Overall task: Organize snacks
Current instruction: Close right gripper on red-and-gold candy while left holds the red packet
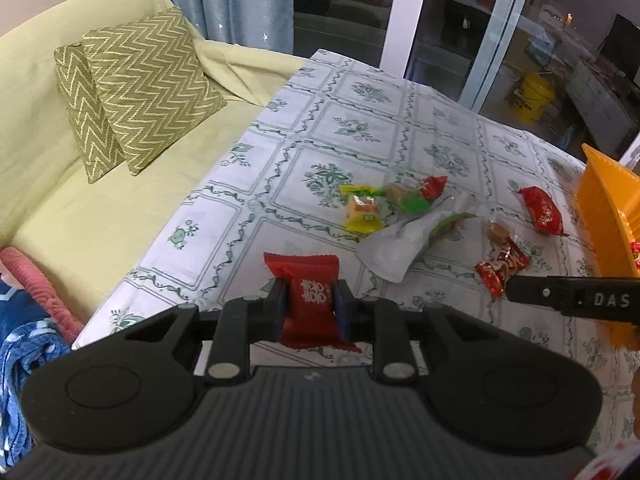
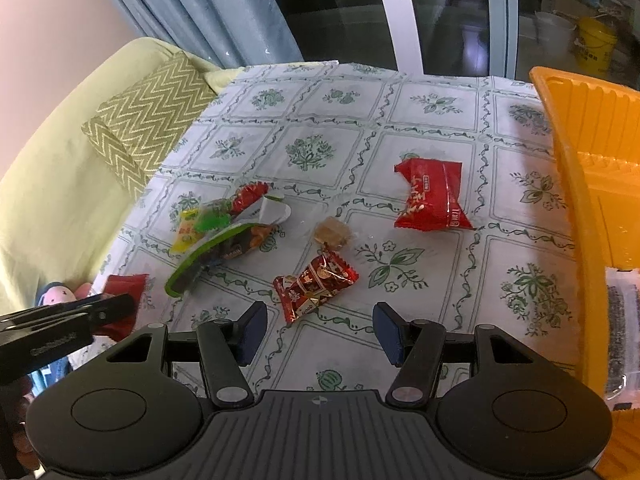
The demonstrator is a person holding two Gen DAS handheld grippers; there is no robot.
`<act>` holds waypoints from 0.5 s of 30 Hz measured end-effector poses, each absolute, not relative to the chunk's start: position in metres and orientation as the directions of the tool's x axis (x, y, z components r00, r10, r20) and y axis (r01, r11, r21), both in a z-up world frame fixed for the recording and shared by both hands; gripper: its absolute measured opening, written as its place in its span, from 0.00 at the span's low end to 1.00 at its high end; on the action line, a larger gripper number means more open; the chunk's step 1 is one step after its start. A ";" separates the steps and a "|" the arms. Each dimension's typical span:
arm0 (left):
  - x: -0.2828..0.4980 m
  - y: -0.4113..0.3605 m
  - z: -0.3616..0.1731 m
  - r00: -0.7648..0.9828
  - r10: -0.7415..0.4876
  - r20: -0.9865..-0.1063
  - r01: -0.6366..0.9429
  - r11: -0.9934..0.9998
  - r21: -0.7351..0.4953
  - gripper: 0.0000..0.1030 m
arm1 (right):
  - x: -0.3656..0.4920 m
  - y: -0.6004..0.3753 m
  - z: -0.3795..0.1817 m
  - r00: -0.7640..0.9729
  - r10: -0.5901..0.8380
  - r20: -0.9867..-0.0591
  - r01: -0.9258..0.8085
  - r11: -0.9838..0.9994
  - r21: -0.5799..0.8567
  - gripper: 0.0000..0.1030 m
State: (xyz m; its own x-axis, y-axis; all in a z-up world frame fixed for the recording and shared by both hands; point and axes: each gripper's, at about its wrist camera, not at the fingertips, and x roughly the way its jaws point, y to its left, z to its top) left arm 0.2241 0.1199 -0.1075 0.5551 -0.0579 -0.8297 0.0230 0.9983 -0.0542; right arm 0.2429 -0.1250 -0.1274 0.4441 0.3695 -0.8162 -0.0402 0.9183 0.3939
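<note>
Red snack packet [image 1: 310,298] is clamped in the left gripper [image 1: 310,308], next needing carriage to the orange bin [image 1: 604,208]; right gripper [image 2: 320,330] gapes empty.

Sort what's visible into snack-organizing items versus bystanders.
Job:
- red snack packet clamped in left gripper
- open right gripper
- shiny red patterned candy
- large red pouch
- yellow wrapped sweet
- orange plastic basket

Bystanders:
- green zigzag cushions
- yellow bucket
</note>
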 end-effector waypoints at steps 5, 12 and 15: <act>0.224 0.124 -0.106 0.557 -0.048 -0.829 0.010 0.999 -0.051 0.21 | 0.249 -0.119 -0.133 0.451 0.354 -0.819 -0.039 0.925 0.378 0.57; 0.225 0.126 -0.103 0.563 -0.039 -0.825 0.002 0.999 -0.046 0.22 | 0.259 -0.104 -0.135 0.486 0.334 -0.808 -0.069 0.936 0.345 0.57; 0.225 0.125 -0.101 0.565 -0.037 -0.824 0.000 0.999 -0.044 0.21 | 0.261 -0.096 -0.136 0.503 0.311 -0.806 -0.094 0.947 0.307 0.47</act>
State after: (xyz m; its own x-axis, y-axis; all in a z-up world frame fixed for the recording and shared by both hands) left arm 0.2252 0.1254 -0.1013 0.5652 -0.0367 -0.8242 0.0001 0.9990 -0.0444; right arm 0.2610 -0.0960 -0.1362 0.5030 0.3111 -0.8063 -0.0936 0.9471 0.3070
